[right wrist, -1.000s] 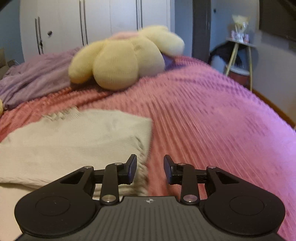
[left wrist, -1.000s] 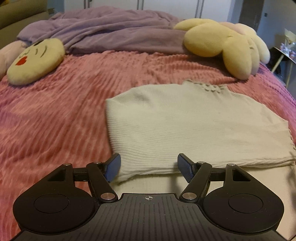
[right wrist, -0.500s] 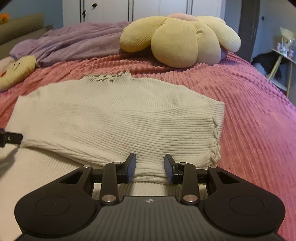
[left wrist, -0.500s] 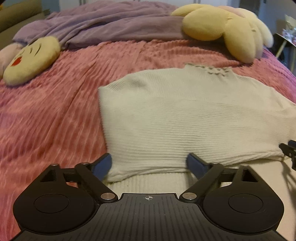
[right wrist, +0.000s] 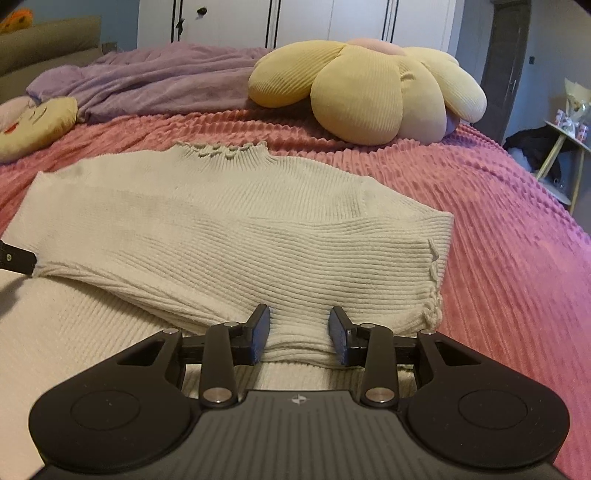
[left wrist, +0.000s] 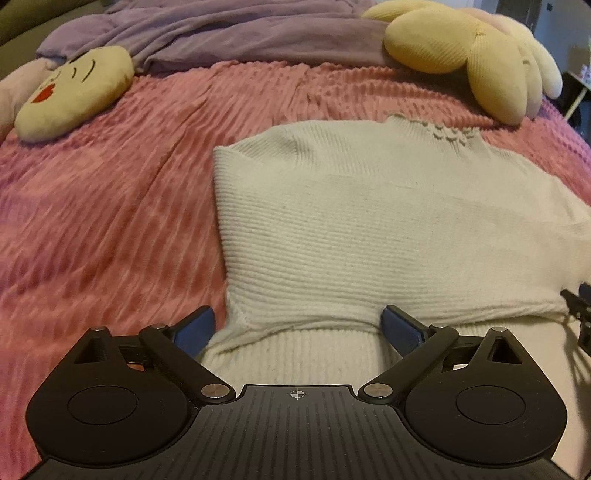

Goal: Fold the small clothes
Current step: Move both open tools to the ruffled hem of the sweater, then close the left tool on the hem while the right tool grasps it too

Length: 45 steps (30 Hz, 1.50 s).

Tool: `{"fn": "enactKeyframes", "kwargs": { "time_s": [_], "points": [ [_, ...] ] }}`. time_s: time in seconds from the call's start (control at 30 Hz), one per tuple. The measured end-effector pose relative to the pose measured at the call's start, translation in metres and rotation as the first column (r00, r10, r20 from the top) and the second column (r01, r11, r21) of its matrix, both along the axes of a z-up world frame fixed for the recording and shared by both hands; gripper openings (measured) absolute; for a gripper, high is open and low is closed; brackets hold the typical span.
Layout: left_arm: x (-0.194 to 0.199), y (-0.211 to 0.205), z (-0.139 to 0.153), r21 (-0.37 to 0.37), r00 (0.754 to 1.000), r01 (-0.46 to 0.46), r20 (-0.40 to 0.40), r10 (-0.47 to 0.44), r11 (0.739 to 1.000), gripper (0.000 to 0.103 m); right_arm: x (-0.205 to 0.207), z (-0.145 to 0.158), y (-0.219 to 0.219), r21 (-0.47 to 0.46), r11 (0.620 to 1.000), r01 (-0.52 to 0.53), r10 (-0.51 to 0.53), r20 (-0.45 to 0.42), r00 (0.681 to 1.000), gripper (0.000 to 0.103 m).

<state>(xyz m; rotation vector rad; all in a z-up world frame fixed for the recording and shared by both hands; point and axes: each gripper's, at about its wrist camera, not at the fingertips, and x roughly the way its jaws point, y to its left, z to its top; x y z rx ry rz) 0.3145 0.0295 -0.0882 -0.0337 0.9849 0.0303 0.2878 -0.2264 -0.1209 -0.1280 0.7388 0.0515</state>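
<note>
left gripper [left wrist: 297,326]: jaws opening wide, sweater [left wrist: 369,236] edge lying between, ungripped | right gripper [right wrist: 299,334]: partly open, straddling sweater fold, not pinching

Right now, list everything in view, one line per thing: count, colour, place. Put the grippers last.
sweater: one, cream ribbed knit, flat on the bedspread, sleeves folded across the body, frilled collar at the far end
bedspread: one, pink ribbed, covers the bed
blanket: one, purple, rumpled along the far end of the bed
flower cushion: one, yellow petals with a pink centre, far right of the bed
face cushion: one, pale yellow with a red mouth, far left of the bed
wardrobe: one, white doors, behind the bed
side table: one, pale legs, right of the bed, small items on top
left gripper: one, black with blue pads, jaws opening, over the sweater's near left edge
right gripper: one, black, jaws parted over the folded sleeve
</note>
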Motion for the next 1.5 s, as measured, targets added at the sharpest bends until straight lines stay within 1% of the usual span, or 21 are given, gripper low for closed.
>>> {"fn": "enactKeyframes", "kwargs": {
  "time_s": [0.03,0.07,0.13,0.17,0.23,0.27,0.3,0.37,0.4,0.53,0.63,0.67,0.7,0.77,0.83,0.97,1.07,1.13,1.33,1.4,1.5],
  "points": [
    [-0.002,0.000,0.002,0.017,1.000,0.003,-0.011,-0.003,1.000,0.100,0.001,0.001,0.003,-0.028,1.000,-0.008,0.008,-0.007,1.000,0.036],
    [-0.005,-0.001,0.005,0.040,1.000,0.008,-0.016,-0.007,0.999,0.099,0.001,0.003,0.006,-0.063,0.998,-0.018,0.017,-0.016,1.000,0.039],
    [-0.016,0.002,0.012,0.066,1.000,0.029,-0.004,-0.028,0.997,0.099,0.001,0.009,0.011,-0.143,0.990,-0.015,0.011,-0.030,0.999,0.053],
    [-0.023,0.004,0.017,0.071,0.999,0.034,0.004,-0.035,0.997,0.099,-0.001,0.014,0.010,-0.168,0.986,0.021,-0.025,-0.019,1.000,0.057],
    [-0.043,0.014,0.028,0.056,0.998,0.051,0.025,-0.052,0.997,0.099,-0.013,0.026,0.000,-0.187,0.973,0.138,-0.136,0.024,0.990,0.055],
    [-0.056,0.020,0.033,0.037,0.998,0.058,0.034,-0.059,0.998,0.099,-0.024,0.033,-0.008,-0.165,0.969,0.185,-0.182,0.035,0.983,0.055],
    [-0.068,0.024,0.037,0.019,0.997,0.062,0.037,-0.063,0.998,0.099,-0.039,0.039,-0.019,-0.103,0.973,0.208,-0.205,0.042,0.978,0.055],
    [-0.100,0.035,0.043,-0.029,0.997,0.066,0.032,-0.065,0.997,0.099,-0.076,0.050,-0.040,0.055,0.980,0.192,-0.194,0.027,0.981,0.055],
    [-0.116,0.040,0.043,-0.053,0.998,0.063,0.030,-0.062,0.997,0.099,-0.098,0.054,-0.048,0.108,0.977,0.184,-0.188,0.028,0.982,0.055],
    [-0.178,0.055,0.035,-0.141,1.000,0.012,-0.015,-0.014,0.990,0.099,-0.182,0.055,-0.071,0.248,0.950,0.191,-0.186,-0.043,0.982,0.055],
    [-0.213,0.061,0.030,-0.220,1.000,-0.007,-0.023,0.002,0.976,0.099,-0.229,0.043,-0.078,0.282,0.931,0.232,-0.201,-0.132,0.971,0.055],
    [-0.223,0.063,0.028,-0.237,1.000,-0.011,-0.021,0.006,0.972,0.099,-0.243,0.040,-0.080,0.292,0.926,0.239,-0.202,-0.151,0.968,0.053],
    [-0.231,0.064,0.026,-0.245,1.000,-0.021,-0.027,0.015,0.969,0.098,-0.252,0.039,-0.080,0.300,0.924,0.236,-0.198,-0.152,0.968,0.050],
    [-0.240,0.067,0.022,-0.264,0.998,-0.049,-0.055,0.035,0.963,0.092,-0.270,0.040,-0.080,0.326,0.917,0.230,-0.189,-0.153,0.970,0.044],
    [-0.247,0.072,0.020,-0.296,0.996,-0.067,-0.077,0.046,0.953,0.087,-0.278,0.043,-0.081,0.350,0.909,0.227,-0.181,-0.159,0.971,0.039],
    [-0.260,0.075,0.019,-0.303,0.996,-0.070,-0.073,0.050,0.950,0.084,-0.285,0.044,-0.078,0.368,0.907,0.204,-0.154,-0.162,0.975,0.038],
    [-0.265,0.076,0.015,-0.304,0.994,-0.064,-0.103,0.034,0.951,0.079,-0.290,0.040,-0.075,0.368,0.909,0.198,-0.140,-0.178,0.974,0.037],
    [-0.267,0.076,0.015,-0.325,0.994,-0.044,-0.110,0.009,0.945,0.070,-0.292,0.041,-0.074,0.368,0.910,0.192,-0.135,-0.176,0.975,0.037],
    [-0.265,0.082,0.015,-0.357,0.988,-0.035,-0.151,-0.021,0.933,0.061,-0.299,0.042,-0.078,0.394,0.898,0.194,-0.122,-0.200,0.972,0.036],
    [-0.264,0.082,0.013,-0.355,0.987,-0.016,-0.158,-0.043,0.935,0.059,-0.301,0.041,-0.078,0.402,0.894,0.195,-0.117,-0.209,0.971,0.036],
    [-0.262,0.083,0.012,-0.344,0.984,-0.018,-0.171,-0.043,0.939,0.053,-0.303,0.039,-0.079,0.413,0.889,0.197,-0.111,-0.225,0.968,0.033]
  ]
}}
